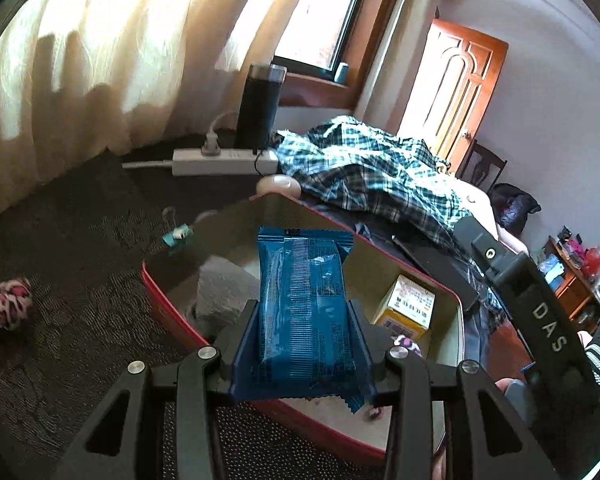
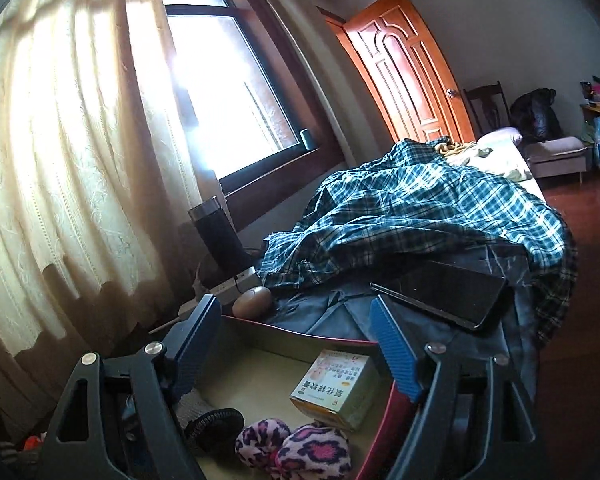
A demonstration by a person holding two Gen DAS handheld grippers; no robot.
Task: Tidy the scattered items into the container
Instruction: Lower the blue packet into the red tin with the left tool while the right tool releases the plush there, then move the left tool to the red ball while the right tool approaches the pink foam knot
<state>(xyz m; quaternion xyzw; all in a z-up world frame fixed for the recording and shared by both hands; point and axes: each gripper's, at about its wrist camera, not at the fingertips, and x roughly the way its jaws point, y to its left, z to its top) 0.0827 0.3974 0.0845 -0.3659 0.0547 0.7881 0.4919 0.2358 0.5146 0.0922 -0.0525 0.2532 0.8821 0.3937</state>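
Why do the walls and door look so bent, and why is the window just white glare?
Left wrist view: the fisheye lens bows the door, sunlight bleaches the curtain, and the blue snack packet in the left tongs stays sharp. Right wrist view: the window is blown out and the red tin sits in shadow.

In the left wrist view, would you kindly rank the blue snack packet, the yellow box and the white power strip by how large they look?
1. blue snack packet, though it is nearest the camera, in the left gripper.
2. white power strip.
3. yellow box, close to the strip; unsure.
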